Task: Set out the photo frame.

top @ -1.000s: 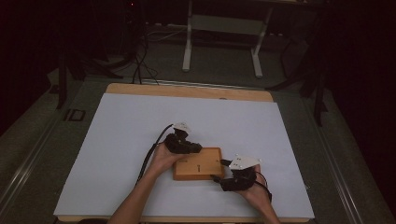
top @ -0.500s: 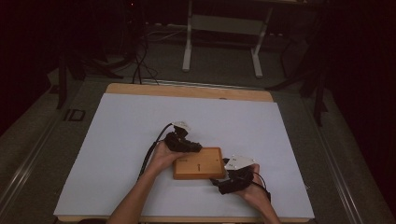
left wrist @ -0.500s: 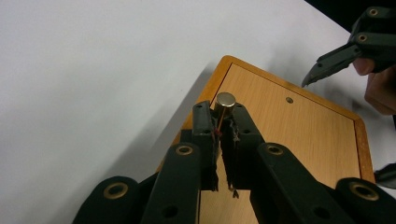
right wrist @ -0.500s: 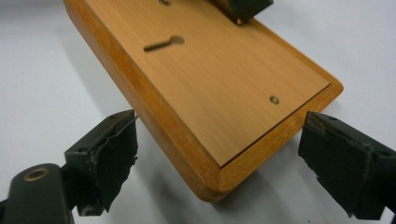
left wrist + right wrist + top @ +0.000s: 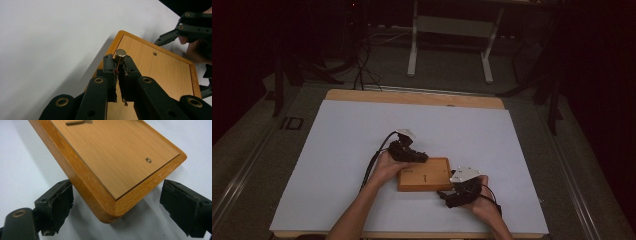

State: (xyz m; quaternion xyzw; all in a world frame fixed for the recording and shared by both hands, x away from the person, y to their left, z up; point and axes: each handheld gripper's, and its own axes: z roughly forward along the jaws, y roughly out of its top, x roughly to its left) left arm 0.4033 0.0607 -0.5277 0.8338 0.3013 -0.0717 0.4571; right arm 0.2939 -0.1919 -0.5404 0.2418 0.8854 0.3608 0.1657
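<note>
On the white table cover (image 5: 337, 150), toward its near middle, a flat wooden board (image 5: 424, 175) is lying with a raised rim, a small hole near one corner and a short dark slot on its face. At the board's far-left corner the left gripper (image 5: 117, 62) is pinching a small brass-capped pin (image 5: 120, 53) between jaws drawn nearly together. At the near-right corner the right gripper (image 5: 116, 202) is sitting with its jaws spread wide, one to either side of the corner and gripping nothing.

I can read no text, label, brand or number anywhere; the wooden board (image 5: 424, 174) between my fingers carries none; neither does the white counter (image 5: 337, 150).
</note>
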